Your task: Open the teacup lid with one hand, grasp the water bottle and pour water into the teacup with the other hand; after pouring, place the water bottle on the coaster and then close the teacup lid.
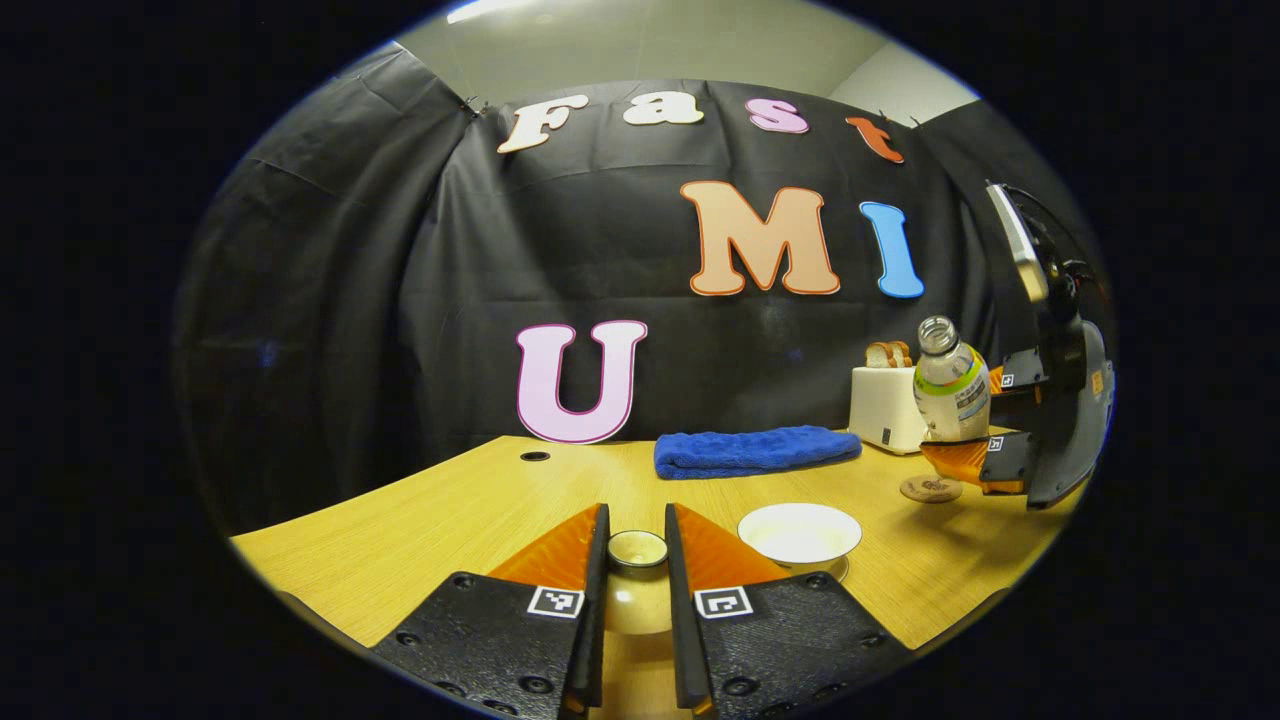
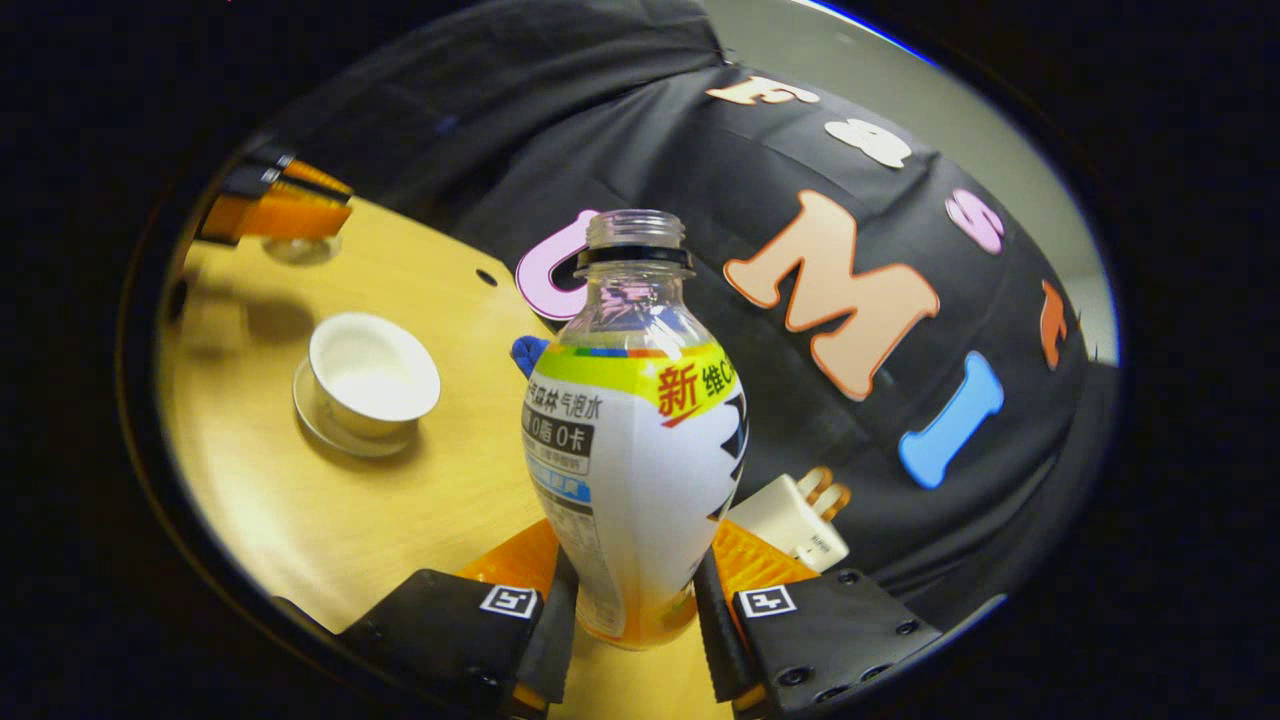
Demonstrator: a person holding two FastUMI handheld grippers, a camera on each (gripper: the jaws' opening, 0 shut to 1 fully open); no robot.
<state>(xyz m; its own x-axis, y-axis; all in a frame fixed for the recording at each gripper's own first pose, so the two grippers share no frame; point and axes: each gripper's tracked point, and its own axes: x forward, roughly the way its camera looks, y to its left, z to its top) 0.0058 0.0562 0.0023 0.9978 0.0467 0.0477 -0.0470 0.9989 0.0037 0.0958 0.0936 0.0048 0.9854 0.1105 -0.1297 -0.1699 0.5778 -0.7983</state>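
Right gripper (image 2: 632,600): jaws clamped on the water bottle (image 2: 640,450), clear ribbed plastic, uncapped, glossy label, frame centre. Left gripper (image 1: 636,560): jaws clamped on the small round teacup lid (image 1: 637,548), lifted, lower centre. Wood-grain desk (image 1: 450,520). Folded blue terry towel (image 1: 755,450) mid-frame. White toaster (image 1: 882,408) right. Open white teacup (image 1: 799,533) on saucer, lower right. Round cork coaster (image 1: 930,489) under the bottle.

one bottle (image 2: 640,450), one teacup (image 1: 799,535), one lid (image 1: 637,549), one coaster (image 1: 930,489), one towel (image 1: 755,451), one toaster (image 1: 884,408).
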